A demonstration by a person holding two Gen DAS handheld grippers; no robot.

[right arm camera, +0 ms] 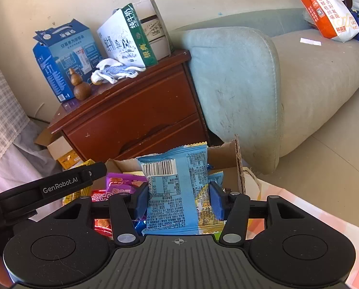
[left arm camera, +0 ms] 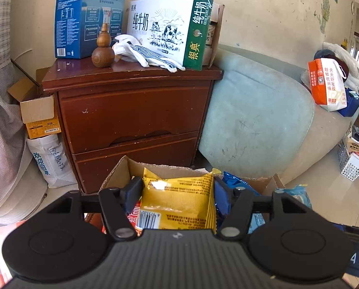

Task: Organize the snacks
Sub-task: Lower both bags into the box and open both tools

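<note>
My left gripper [left arm camera: 178, 190] is shut on a yellow snack packet [left arm camera: 179, 202], held upright above an open cardboard box [left arm camera: 121, 171] that holds more packets, among them a blue one [left arm camera: 237, 180]. My right gripper [right arm camera: 178, 192] is shut on a light blue snack packet [right arm camera: 177, 187], barcode side facing me, over the same cardboard box [right arm camera: 230, 156]. Purple [right arm camera: 121, 183] and red [right arm camera: 102, 224] packets lie in the box below. The left gripper's black body [right arm camera: 47, 190] shows at the left of the right wrist view.
A brown wooden nightstand [left arm camera: 131, 110] stands right behind the box, bearing a milk carton box [left arm camera: 169, 29], a blue box [left arm camera: 88, 16], a wooden gourd [left arm camera: 103, 48] and gloves [left arm camera: 143, 53]. A pale sofa [left arm camera: 256, 115] is to the right, with an orange-white bag [left arm camera: 326, 84].
</note>
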